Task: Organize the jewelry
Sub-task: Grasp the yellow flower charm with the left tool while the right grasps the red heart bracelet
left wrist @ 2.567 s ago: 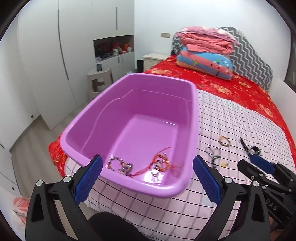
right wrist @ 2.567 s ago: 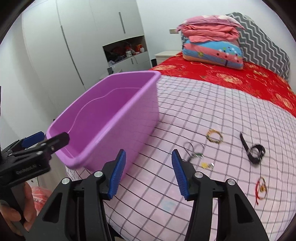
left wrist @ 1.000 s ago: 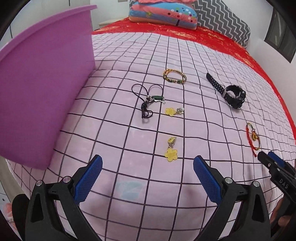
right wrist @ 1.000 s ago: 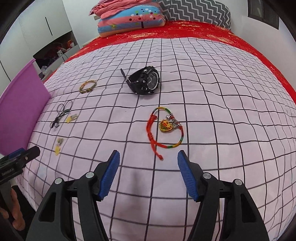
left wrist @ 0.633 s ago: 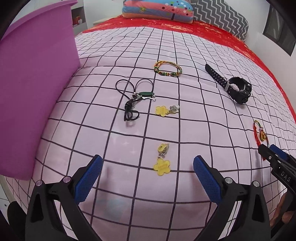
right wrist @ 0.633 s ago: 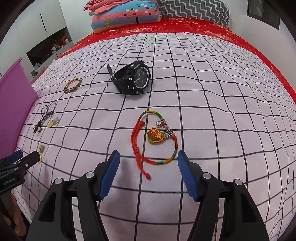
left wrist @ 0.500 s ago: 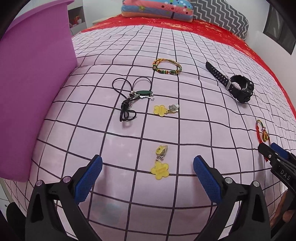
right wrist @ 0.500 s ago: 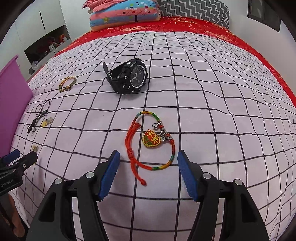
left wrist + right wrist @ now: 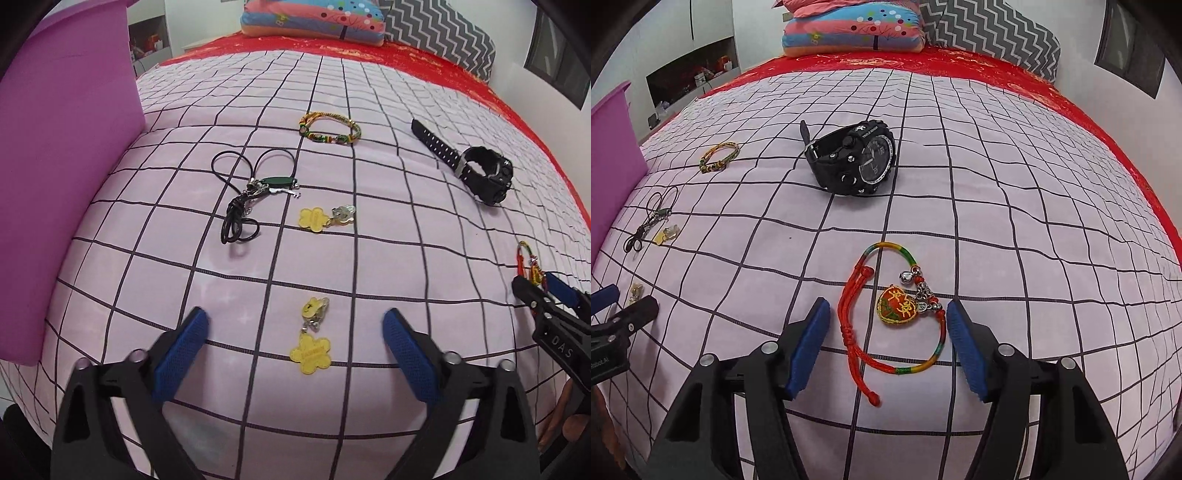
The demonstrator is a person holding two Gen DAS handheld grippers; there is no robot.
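Note:
My left gripper is open, low over the pink checked bedspread, with a yellow flower charm between its fingers. Beyond lie a second yellow flower charm, a black cord with a green pendant, a braided bracelet and a black watch. My right gripper is open around a red braided bracelet with a heart charm. The watch lies beyond it. The purple tub stands at the left.
Folded pillows and a zigzag cushion lie at the head of the red bedsheet. The bed edge drops off just below both grippers. The right gripper also shows at the right edge of the left wrist view.
Both grippers left the tub and came down over the bedspread. The left closed in on the near yellow charm, the right on the red bracelet. Both stayed open.

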